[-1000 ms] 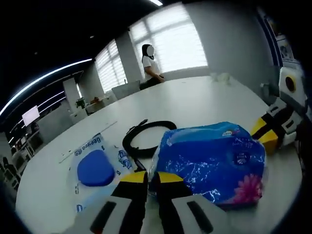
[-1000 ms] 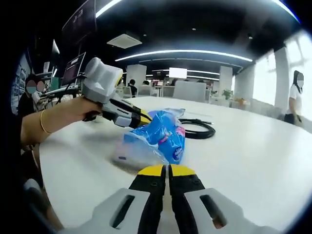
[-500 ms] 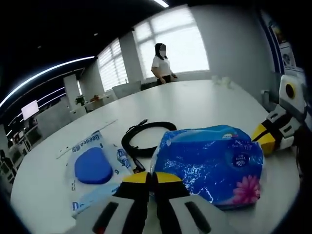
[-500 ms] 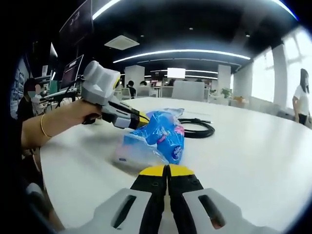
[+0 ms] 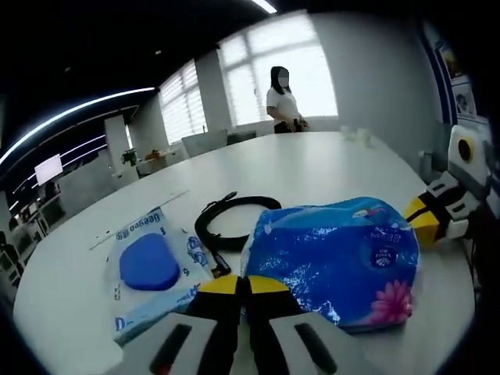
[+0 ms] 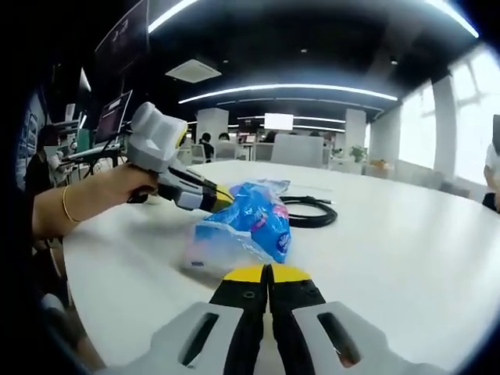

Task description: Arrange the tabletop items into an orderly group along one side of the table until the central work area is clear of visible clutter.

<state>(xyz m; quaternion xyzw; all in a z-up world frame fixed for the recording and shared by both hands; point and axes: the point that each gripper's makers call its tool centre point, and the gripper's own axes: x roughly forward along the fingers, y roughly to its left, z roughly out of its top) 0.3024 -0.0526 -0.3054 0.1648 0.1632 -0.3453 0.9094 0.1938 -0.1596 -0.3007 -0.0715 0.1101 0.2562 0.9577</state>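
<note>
A blue tissue pack (image 5: pixel 336 262) lies on the white table (image 5: pixel 328 164), straight ahead of my left gripper (image 5: pixel 242 284). That gripper is shut, and its yellow tips rest against the pack's near edge. Left of the pack lies a wet-wipes pack (image 5: pixel 148 266) with a blue lid. Behind both lies a coiled black cable (image 5: pixel 234 217). My right gripper (image 5: pixel 424 216) comes in from the right, beside the tissue pack's far end. In the right gripper view my right gripper (image 6: pixel 268 273) is shut with nothing in it, short of the tissue pack (image 6: pixel 248 228). A hand holds the left gripper (image 6: pixel 215 198) at that pack, with the cable (image 6: pixel 308 211) beyond.
The table's curved edge (image 6: pixel 117 312) runs close on the left in the right gripper view, with bare tabletop (image 6: pixel 406 234) to the right. A person (image 5: pixel 283 101) stands by the windows past the table's far side. Desks and monitors (image 6: pixel 109 117) fill the room behind.
The person by the windows has walked to the right. Both views have shifted slightly with my hands; the tissue pack, wipes and cable lie where they were.
</note>
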